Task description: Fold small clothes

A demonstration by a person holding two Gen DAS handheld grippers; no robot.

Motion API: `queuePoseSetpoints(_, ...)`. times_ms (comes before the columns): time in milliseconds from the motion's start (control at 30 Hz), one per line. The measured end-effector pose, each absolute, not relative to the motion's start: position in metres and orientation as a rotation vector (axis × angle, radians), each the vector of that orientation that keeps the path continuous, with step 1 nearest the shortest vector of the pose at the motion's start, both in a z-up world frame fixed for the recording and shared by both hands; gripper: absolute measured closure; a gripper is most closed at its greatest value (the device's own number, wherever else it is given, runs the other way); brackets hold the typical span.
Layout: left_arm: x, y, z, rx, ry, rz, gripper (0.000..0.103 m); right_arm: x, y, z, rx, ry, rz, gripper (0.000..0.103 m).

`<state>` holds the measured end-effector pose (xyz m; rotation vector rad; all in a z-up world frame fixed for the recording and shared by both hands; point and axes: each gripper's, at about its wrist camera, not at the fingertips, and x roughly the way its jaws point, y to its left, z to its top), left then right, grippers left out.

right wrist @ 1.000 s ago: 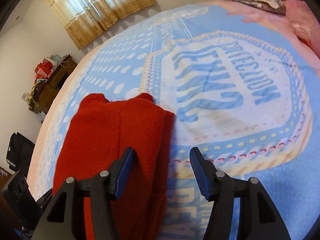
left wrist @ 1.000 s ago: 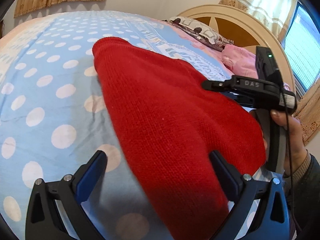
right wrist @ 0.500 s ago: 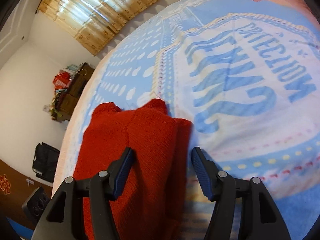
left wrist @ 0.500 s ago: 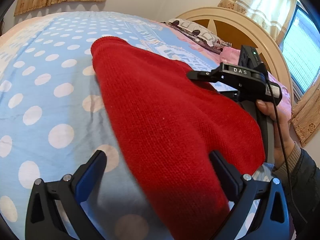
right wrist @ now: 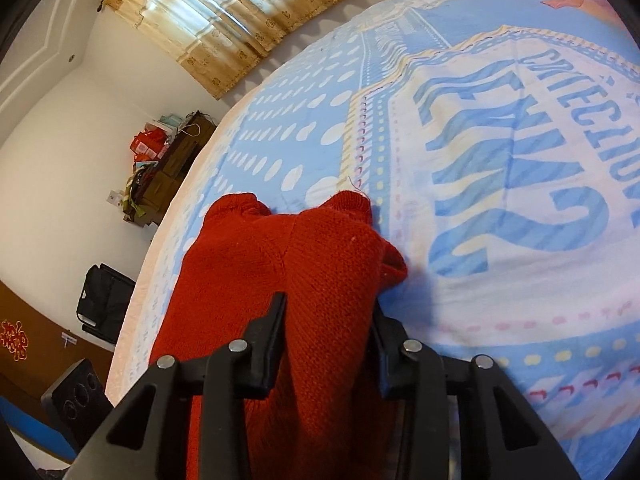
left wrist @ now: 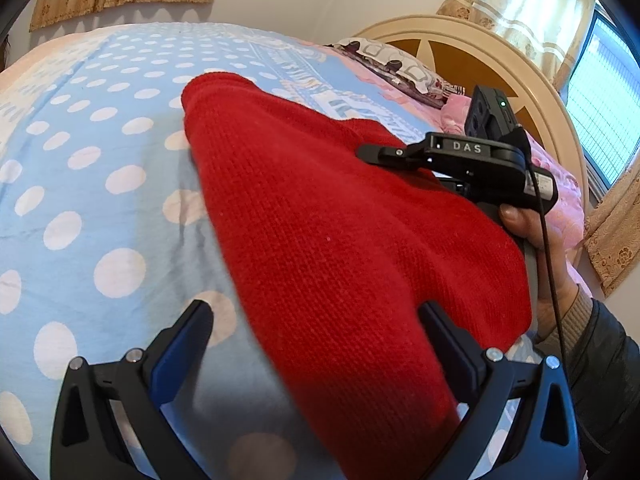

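Observation:
A red knit garment [left wrist: 320, 232] lies folded lengthwise on the blue dotted bedsheet [left wrist: 100, 200]. My left gripper [left wrist: 316, 340] is open, its blue-padded fingers straddling the garment's near end. In the right wrist view the garment [right wrist: 248, 256] runs away from me, two rounded ends at the far side. My right gripper [right wrist: 328, 320] is closing on a raised fold along the garment's right edge, and cloth fills the gap between both jaws. The left wrist view shows that gripper [left wrist: 384, 154] at the garment's far right edge, held by a hand [left wrist: 548, 248].
The bed's curved headboard [left wrist: 460, 48], a patterned pillow [left wrist: 392, 64] and pink bedding [left wrist: 560, 184] lie beyond the garment. The sheet's printed panel [right wrist: 520, 160] spreads to the right. A cluttered cabinet [right wrist: 168, 160], black bag [right wrist: 104, 304] and speaker [right wrist: 76, 396] stand beside the bed.
My right gripper moved in over the garment's right edge and its jaws narrowed around a fold of red cloth. The left gripper stayed still and open.

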<state>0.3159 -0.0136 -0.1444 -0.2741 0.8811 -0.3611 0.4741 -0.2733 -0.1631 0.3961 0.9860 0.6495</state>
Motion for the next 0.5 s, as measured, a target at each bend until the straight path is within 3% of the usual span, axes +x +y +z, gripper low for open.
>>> queuePoseSetpoints(167, 0.316, -0.015, -0.144, -0.27, 0.877, -0.369, 0.0, 0.47, -0.269, -0.161, 0.383, 0.966, 0.633, 0.069)
queuePoseSetpoints(233, 0.313, -0.016, -0.142, -0.262, 0.868, -0.38, 0.006, 0.465, -0.265, -0.157, 0.363, 0.939, 0.636, 0.072)
queuePoseSetpoints(300, 0.31, -0.018, -0.14, -0.262, 0.858, -0.416, 0.024, 0.456, -0.26, -0.152, 0.32, 0.903, 0.638, 0.073)
queuePoseSetpoints(500, 0.305, -0.02, -0.136, -0.269, 0.855, -0.426, 0.038, 0.45, -0.256, -0.145, 0.287, 0.869, 0.595, 0.073)
